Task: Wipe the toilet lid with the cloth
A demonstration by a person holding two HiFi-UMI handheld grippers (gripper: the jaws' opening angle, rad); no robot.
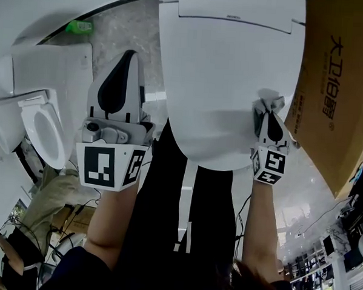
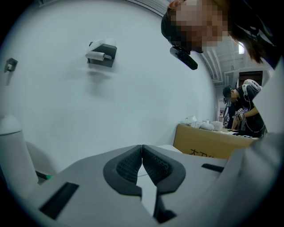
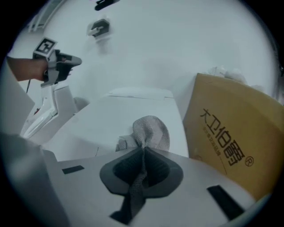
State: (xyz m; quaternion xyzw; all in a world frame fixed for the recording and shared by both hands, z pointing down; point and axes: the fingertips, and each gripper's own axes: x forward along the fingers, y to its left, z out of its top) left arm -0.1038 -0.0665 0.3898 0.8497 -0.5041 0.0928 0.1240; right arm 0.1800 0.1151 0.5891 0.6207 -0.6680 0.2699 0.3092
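Note:
The white toilet lid [image 1: 227, 83] is closed and fills the upper middle of the head view; it also shows in the right gripper view [image 3: 115, 119]. My right gripper [image 1: 267, 112] is shut on a grey cloth [image 3: 148, 131], which bunches out past the jaws over the lid's right side [image 1: 267, 103]. My left gripper [image 1: 126, 63] is held up to the left of the toilet, off the lid, with its jaws shut on nothing [image 2: 142, 159].
A brown cardboard box [image 1: 339, 83] stands close against the toilet's right side [image 3: 230, 137]. A second white toilet [image 1: 40, 119] with its seat showing is at the left. A green object [image 1: 78, 27] lies on the floor beyond it. Another person works behind the box [image 2: 246, 108].

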